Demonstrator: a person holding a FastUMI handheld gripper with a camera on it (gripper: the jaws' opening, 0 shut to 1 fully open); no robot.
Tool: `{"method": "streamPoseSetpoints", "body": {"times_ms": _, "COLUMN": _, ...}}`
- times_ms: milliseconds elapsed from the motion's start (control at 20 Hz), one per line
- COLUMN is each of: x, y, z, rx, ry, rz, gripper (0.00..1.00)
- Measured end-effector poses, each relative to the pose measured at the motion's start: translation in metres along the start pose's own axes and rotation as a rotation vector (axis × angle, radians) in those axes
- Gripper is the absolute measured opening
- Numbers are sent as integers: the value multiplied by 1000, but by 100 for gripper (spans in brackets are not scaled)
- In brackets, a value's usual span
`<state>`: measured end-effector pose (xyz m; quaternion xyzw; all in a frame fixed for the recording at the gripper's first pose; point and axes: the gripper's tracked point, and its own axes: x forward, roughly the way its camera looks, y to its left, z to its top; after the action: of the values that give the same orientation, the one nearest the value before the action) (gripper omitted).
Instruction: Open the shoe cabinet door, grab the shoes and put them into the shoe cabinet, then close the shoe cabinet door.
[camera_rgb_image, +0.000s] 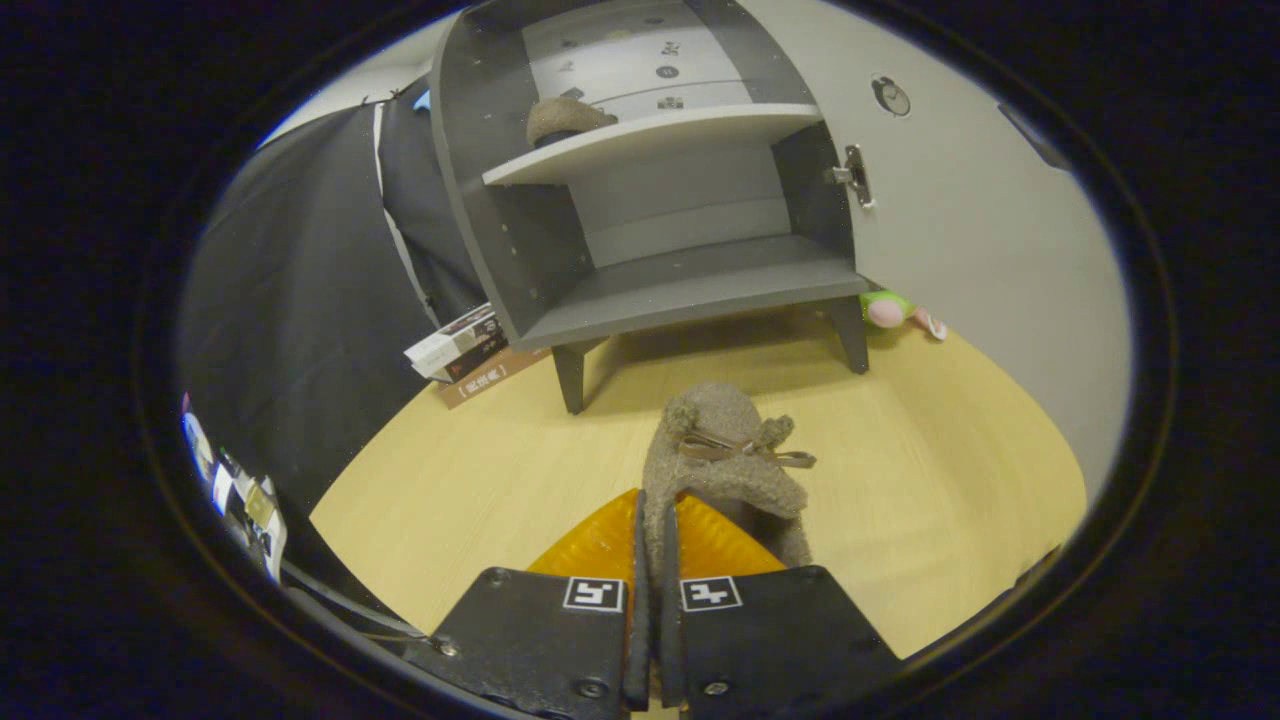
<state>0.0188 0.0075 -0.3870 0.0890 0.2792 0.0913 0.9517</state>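
Gripper view: the gripper has its fingers pinched tight on the edge of a fuzzy grey-brown shoe, which juts out just ahead of them above the pale wooden floor. Beyond the fingers stands the grey shoe cabinet, its door swung open, and a matching shoe sits on the upper shelf. Some books lie beside the cabinet's leg.

A staged home booth: shoe cabinet on a wood-look floor, black cloth wall behind.
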Motion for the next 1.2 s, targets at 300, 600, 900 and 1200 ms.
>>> {"method": "streamPoseSetpoints", "body": {"times_ms": 300, "x": -54, "y": 25, "z": 56, "rx": -55, "ry": -94, "rz": 58, "gripper": 8}}
{"method": "streamPoseSetpoints", "body": {"times_ms": 600, "x": -101, "y": 36, "z": 131, "rx": -74, "ry": -224, "rz": 57, "gripper": 8}}
{"method": "streamPoseSetpoints", "body": {"times_ms": 900, "x": -140, "y": 60, "z": 209, "rx": -139, "ry": -330, "rz": 61, "gripper": 8}}
{"method": "streamPoseSetpoints", "body": {"times_ms": 1200, "x": -157, "y": 78, "z": 286, "rx": -195, "ry": -364, "rz": 46, "gripper": 8}}
